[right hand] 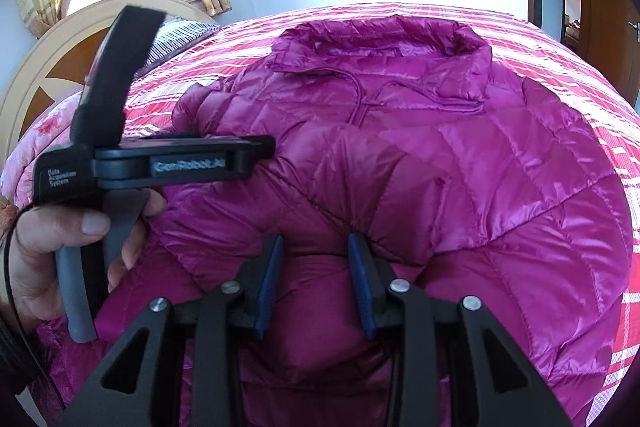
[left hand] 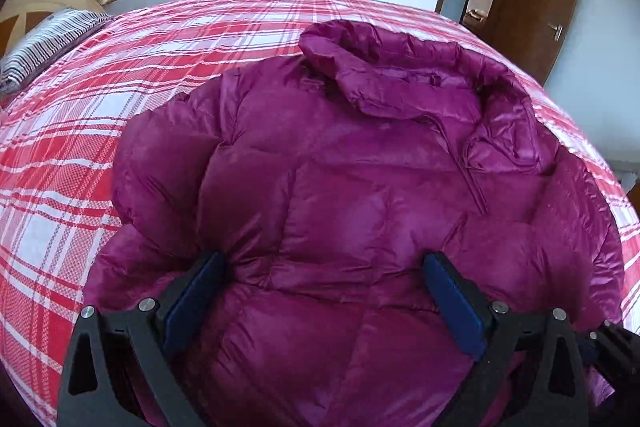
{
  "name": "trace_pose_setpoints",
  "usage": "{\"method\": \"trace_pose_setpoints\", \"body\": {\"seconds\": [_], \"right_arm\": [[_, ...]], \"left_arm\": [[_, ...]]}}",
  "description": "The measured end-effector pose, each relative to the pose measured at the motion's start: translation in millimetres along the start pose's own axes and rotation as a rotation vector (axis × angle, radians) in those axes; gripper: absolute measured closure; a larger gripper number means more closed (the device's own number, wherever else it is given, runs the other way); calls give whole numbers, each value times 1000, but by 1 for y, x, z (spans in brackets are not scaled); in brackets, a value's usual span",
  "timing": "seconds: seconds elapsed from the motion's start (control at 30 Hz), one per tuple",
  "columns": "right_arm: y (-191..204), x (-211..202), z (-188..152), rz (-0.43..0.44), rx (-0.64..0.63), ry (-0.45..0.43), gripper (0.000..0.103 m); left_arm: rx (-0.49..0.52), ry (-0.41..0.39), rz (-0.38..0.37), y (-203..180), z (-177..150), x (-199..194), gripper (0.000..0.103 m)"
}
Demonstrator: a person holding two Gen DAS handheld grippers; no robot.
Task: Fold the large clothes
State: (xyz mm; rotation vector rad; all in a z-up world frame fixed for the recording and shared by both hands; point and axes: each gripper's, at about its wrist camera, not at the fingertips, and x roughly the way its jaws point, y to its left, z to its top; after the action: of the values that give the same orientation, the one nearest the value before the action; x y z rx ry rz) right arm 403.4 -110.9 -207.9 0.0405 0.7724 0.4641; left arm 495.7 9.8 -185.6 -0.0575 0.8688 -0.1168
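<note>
One magenta puffer jacket (left hand: 360, 195) lies spread on the plaid bed (left hand: 80, 131), collar toward the wall. Two grippers: the left gripper (left hand: 320, 291) has its fingers wide apart over the hem, gripping nothing; the right gripper (right hand: 316, 267) pinches a folded sleeve. One striped pillow (left hand: 44, 47) lies beside the jacket.

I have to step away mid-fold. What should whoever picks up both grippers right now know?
Left gripper: jaws wide open, gripping nothing, above the near part of the magenta puffer jacket.
Right gripper: jaws partly closed, pinching a bunched fold of the jacket at its near edge.
The jacket lies on the red plaid bedsheet, hood pointing away toward the far side.
Done: one sleeve looks folded in across the body.
Left: probably the other side, then folding hem toward hood.
</note>
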Motion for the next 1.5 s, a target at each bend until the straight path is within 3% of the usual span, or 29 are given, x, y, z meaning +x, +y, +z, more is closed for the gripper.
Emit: {"method": "trace_pose_setpoints", "body": {"seconds": [0.1, 0.53, 0.93, 1.03, 1.2, 1.37, 1.5], "right_arm": [[0, 1, 0, -3, -2, 4, 66], [4, 3, 0, -39, -29, 12, 66], [1, 2, 2, -17, -11, 12, 66], [-2, -2, 8, 25, -17, 29, 56], [-10, -22, 48, 61, -85, 36, 38], [-35, -22, 121, -87, -209, -22, 32], [-54, 15, 175, -160, -301, 47, 30]], "left_arm": [[24, 13, 28, -4, -1, 2, 1], [24, 7, 31, -4, -2, 4, 1], [15, -4, 19, -2, -4, 2, 1], [17, -5, 22, -3, -4, 2, 1], [8, -15, 14, -3, -4, 0, 1], [7, -18, 14, -3, -5, 0, 1], [5, -22, 12, -3, -6, -1, 1]]}}
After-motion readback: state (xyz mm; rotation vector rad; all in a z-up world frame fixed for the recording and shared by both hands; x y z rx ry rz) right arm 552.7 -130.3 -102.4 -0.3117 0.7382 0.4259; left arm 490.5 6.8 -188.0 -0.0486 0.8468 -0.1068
